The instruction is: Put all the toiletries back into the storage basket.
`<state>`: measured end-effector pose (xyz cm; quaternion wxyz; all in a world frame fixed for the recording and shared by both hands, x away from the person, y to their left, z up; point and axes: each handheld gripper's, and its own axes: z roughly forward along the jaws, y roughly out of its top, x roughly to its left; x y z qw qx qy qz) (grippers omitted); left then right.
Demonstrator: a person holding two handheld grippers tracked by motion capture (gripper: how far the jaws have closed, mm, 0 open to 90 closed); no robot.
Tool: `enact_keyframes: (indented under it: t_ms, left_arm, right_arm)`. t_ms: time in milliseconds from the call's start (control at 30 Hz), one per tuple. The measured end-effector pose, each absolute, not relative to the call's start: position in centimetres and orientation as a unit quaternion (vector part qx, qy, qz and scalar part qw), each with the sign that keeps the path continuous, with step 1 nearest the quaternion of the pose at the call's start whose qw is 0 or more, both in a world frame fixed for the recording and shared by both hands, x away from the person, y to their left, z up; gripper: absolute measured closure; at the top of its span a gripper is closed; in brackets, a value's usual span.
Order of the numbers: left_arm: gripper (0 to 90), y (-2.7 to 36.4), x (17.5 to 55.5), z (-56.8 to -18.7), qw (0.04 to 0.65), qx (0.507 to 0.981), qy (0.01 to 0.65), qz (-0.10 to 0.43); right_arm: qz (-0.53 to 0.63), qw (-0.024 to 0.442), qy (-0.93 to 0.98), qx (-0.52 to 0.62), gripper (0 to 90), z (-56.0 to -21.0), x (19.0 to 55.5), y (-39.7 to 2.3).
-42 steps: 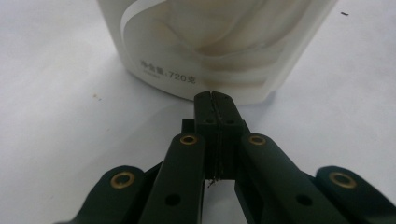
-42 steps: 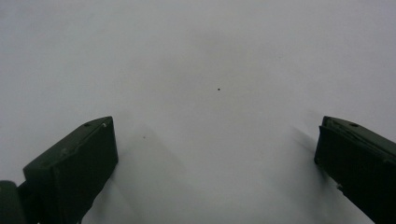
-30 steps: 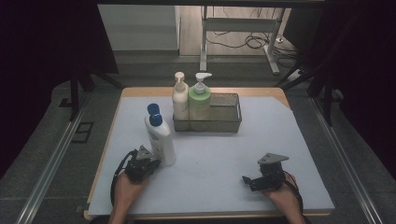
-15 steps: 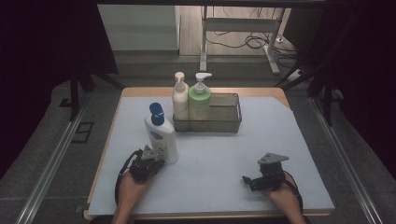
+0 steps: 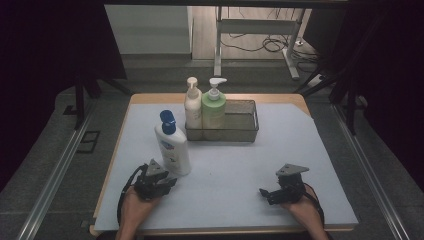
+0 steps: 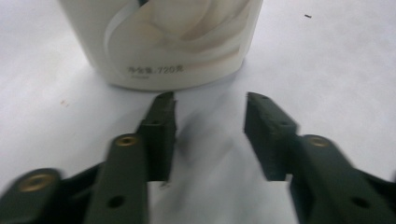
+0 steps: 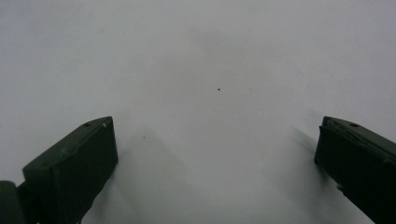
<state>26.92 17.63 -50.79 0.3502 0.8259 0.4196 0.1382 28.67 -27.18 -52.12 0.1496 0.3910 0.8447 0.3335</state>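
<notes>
Your left claw (image 6: 210, 109) sits part open, empty, just short of the white bottle (image 6: 163, 42), w/ right claw (image 7: 215, 154) spread wide over bare table (image 7: 210, 56).

Left hand (image 5: 134, 206): enters from the bottom edge at lower left of the high view, wrapped around its tool.
Left gripper (image 6: 210, 114): lower left of the high view, low over the surface; in the left gripper view its jaws stand apart with a clear gap, nothing between them.
Right hand (image 5: 306, 210): enters from the bottom edge at lower right.
Right gripper (image 5: 265, 192): lower right, jaws pointing toward frame left; in the right gripper view they are spread wide.
</notes>
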Motion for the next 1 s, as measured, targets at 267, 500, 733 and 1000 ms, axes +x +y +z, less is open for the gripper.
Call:
enact_keyframes:
  t_ms: [267, 500, 733, 1000]
  left_arm:
    - [14.4, 18.8, 26.0, -51.0, 0.336, 0.816, 0.447, 0.147]
    - [12.5, 19.4, 25.3, -52.1, 0.327, 0.816, 0.452, 0.149]
    - [12.4, 19.5, 25.2, -52.3, 0.333, 0.814, 0.450, 0.156]
    - [12.2, 19.3, 25.2, -52.3, 0.330, 0.815, 0.448, 0.161]
  right_arm:
    - [0.333, 0.150, 0.845, 0.391, 0.0, -52.1, 28.7, -27.2]
    - [0.331, 0.146, 0.845, 0.393, 0.0, -51.9, 28.8, -27.2]
    - [0.333, 0.149, 0.848, 0.384, 0.0, -51.4, 28.7, -27.0]
    - [0.348, 0.151, 0.848, 0.370, 0.0, -50.2, 28.6, -26.4]
